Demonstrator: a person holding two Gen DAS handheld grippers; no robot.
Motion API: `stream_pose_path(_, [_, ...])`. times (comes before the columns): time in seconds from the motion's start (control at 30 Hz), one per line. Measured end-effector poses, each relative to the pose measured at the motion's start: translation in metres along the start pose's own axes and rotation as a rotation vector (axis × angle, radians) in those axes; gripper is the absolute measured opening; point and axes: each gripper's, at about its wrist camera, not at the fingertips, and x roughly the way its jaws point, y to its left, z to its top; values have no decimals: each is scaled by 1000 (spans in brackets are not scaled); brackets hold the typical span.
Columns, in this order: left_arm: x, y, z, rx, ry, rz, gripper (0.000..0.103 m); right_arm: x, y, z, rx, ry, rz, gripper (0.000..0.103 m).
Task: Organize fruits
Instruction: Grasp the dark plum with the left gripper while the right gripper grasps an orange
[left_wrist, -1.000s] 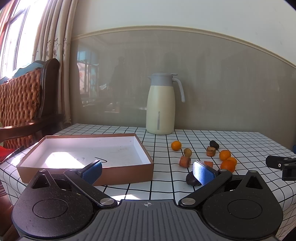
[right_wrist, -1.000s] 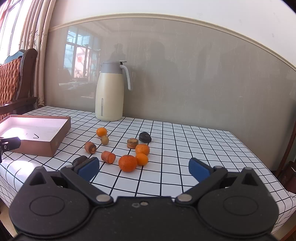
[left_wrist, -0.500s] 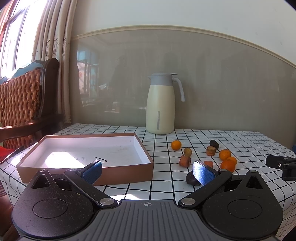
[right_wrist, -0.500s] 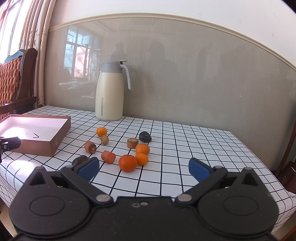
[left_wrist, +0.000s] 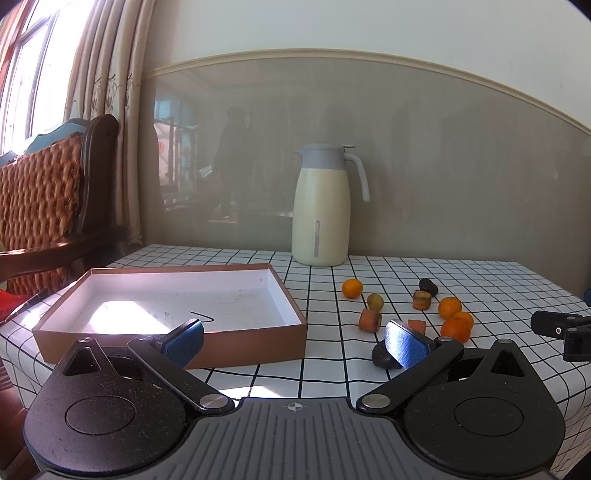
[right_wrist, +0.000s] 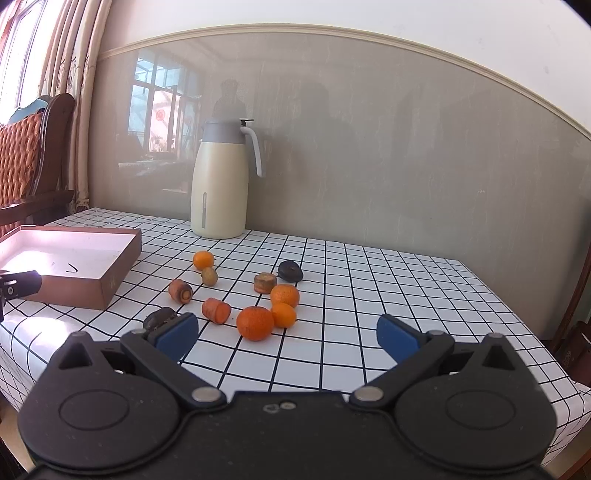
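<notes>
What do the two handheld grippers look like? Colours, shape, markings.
Both match. The left gripper and right gripper have matte black bodies with two round hubs, black linkage arms on silver pivot pins, and blue pads on the fingers. A small crosshair mark sits on the left's ribbed grey base. No cables or sleeves are visible.

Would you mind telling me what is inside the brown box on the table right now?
The brown box holds no fruit: only its white floor, a sunlit patch and a dark scribble show. The left gripper hides a small strip by the near wall.
</notes>
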Motion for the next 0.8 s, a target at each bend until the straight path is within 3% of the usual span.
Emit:
stream_pose_path(0.33, [6, -10, 1, 40, 19, -41, 103, 5, 5, 2, -37, 25, 28, 97])
stream_pose_path(0.5, [23, -20, 0, 38, 30, -85, 103, 22, 6, 9, -22, 23, 70, 97])
stream_pose_path(0.57, [33, -28, -2, 55, 35, -104, 102, 36, 7, 9, -21, 52, 79, 93])
stream_pose_path(0.63, [44, -35, -3, 70, 54, -116, 83, 50, 9, 6, -27, 83, 79, 78])
stream_pose_path(0.67, [52, -37, -4, 71, 77, -130, 73, 56, 9, 5, -31, 97, 80, 76])
stream_pose_path(0.8, [78, -45, -12, 70, 136, -156, 72, 80, 9, 1, -30, 126, 86, 70])
